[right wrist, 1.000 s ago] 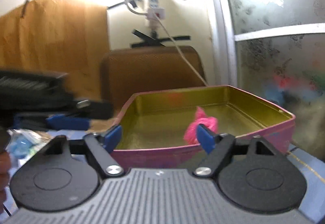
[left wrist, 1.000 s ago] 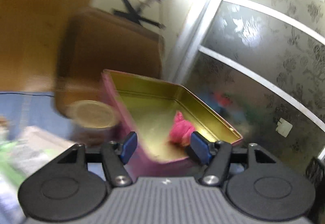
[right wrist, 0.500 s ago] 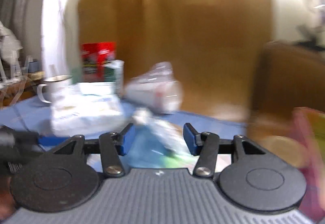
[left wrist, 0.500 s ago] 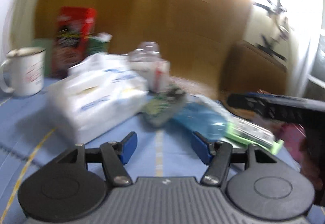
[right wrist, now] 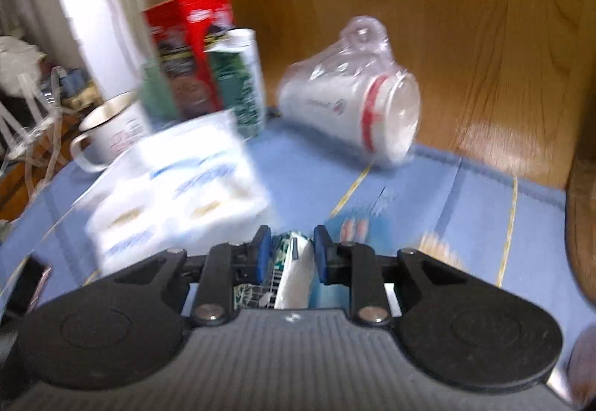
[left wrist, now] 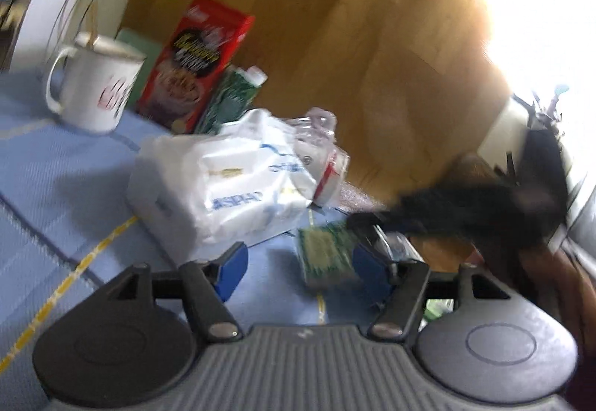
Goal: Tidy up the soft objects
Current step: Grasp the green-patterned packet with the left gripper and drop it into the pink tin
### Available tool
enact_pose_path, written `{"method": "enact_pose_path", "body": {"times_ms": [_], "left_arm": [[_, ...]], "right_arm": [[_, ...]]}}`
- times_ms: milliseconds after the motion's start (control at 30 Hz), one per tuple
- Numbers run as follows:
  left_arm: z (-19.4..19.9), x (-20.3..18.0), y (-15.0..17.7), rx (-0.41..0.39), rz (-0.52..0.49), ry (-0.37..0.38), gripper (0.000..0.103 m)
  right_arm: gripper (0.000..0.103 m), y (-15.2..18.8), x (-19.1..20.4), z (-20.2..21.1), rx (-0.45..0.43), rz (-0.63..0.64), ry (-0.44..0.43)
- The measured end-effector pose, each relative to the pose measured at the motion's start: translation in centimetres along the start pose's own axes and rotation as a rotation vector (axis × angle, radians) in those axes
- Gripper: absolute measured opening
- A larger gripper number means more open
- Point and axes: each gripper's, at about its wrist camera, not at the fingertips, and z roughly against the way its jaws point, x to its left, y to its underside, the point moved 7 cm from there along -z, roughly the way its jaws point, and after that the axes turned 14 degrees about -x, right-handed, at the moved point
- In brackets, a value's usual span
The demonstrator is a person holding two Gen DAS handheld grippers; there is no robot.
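My left gripper (left wrist: 298, 271) is open and empty above the blue tablecloth (left wrist: 56, 195). A white tissue pack (left wrist: 223, 187) lies just ahead of it, and a small green-patterned packet (left wrist: 324, 254) lies between its fingers' line and the right finger. My right gripper (right wrist: 290, 254) has its jaws narrowed around a green-and-white soft packet (right wrist: 294, 273); it looks gripped, though the view is blurred. The right gripper also shows as a dark blur in the left wrist view (left wrist: 465, 210). The tissue pack shows in the right wrist view (right wrist: 175, 187) to the left.
A white enamel mug (left wrist: 97, 87), a red box (left wrist: 197, 61) and a green carton (left wrist: 231, 102) stand at the back. A plastic-wrapped stack of cups (right wrist: 354, 113) lies on its side. A wooden panel (right wrist: 447, 20) is behind.
Both grippers swung left, away from the pink tin, to the cluttered tablecloth. My right gripper's jaws narrowed from wide open to close around the green-and-white packet.
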Motion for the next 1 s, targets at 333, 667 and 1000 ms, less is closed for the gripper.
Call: {"method": "enact_pose_path", "body": {"times_ms": [333,667,1000], "left_arm": [[0.3,-3.3,1.9,0.1,-0.044,0.143,0.067],[-3.0,-5.3,2.4,0.2,-0.113,0.104,0.079],[-0.2,-9.4,5.1,0.308,-0.105,0.204,0.041]], "right_arm": [[0.036,8.8,-0.6,11.8,-0.145,-0.064,0.069],[0.062,9.7,2.4,8.5,-0.146,0.101,0.03],[0.054,11.4,1.3,11.0,-0.193,0.102,0.097]]}}
